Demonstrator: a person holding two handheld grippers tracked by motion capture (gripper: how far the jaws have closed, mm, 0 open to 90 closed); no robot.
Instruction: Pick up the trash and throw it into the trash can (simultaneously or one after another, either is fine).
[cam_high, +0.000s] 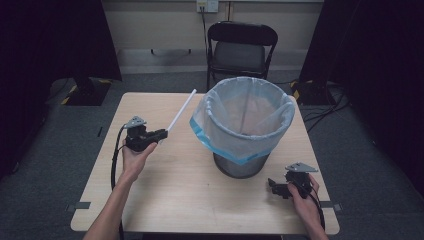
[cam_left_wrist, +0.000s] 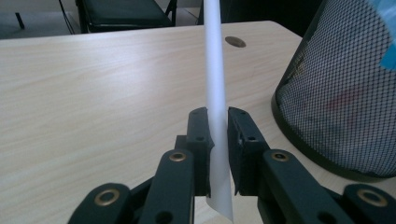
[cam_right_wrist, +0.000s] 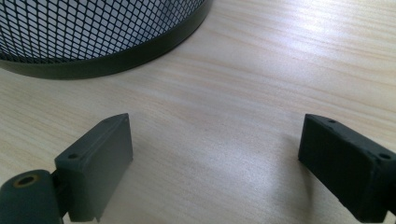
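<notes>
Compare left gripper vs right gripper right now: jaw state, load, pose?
Jaws: the left gripper is shut on the white paper tube; the right gripper stands wide open.
Load: the left gripper holds the tube pointing toward the far edge of the table; the right gripper holds nothing.
Place: the left gripper is left of the mesh bin; the right gripper sits near the bin's base.
Both are black, hand-held, two-jaw.

One long white paper tube (cam_high: 181, 110), one black mesh wastebasket (cam_high: 240, 165) lined with one translucent blue-edged plastic bag (cam_high: 235, 135), one pale wooden worktop (cam_high: 200, 195), one black folding chair (cam_high: 241, 50), and two handheld black grippers: left gripper (cam_high: 162, 133), right gripper (cam_high: 272, 186).
</notes>
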